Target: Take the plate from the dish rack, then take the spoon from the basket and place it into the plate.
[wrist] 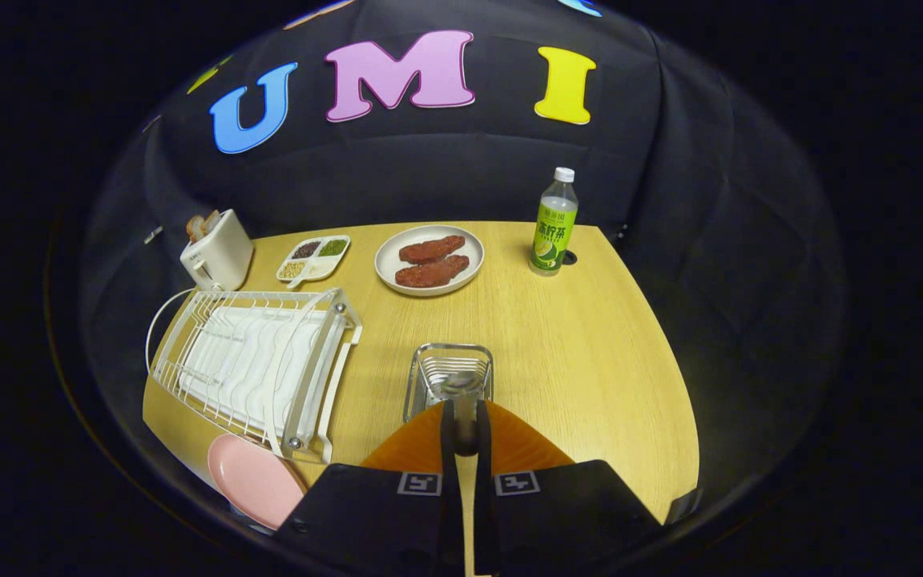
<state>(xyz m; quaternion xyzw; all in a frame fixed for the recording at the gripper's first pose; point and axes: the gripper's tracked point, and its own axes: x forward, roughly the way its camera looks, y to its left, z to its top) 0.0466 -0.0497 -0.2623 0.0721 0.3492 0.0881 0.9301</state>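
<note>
Spoon (459,393) clamped between gripper (465,437) fingers

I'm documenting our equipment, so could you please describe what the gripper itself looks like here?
The gripper has two orange, wedge-shaped fingers with black inner pads. Behind them sit black blocks, each carrying a small white square marker with a black pattern.

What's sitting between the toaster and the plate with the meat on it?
In the gripper view, a small divided tray of beans lies between the toaster and the meat plate, on the table.
</note>
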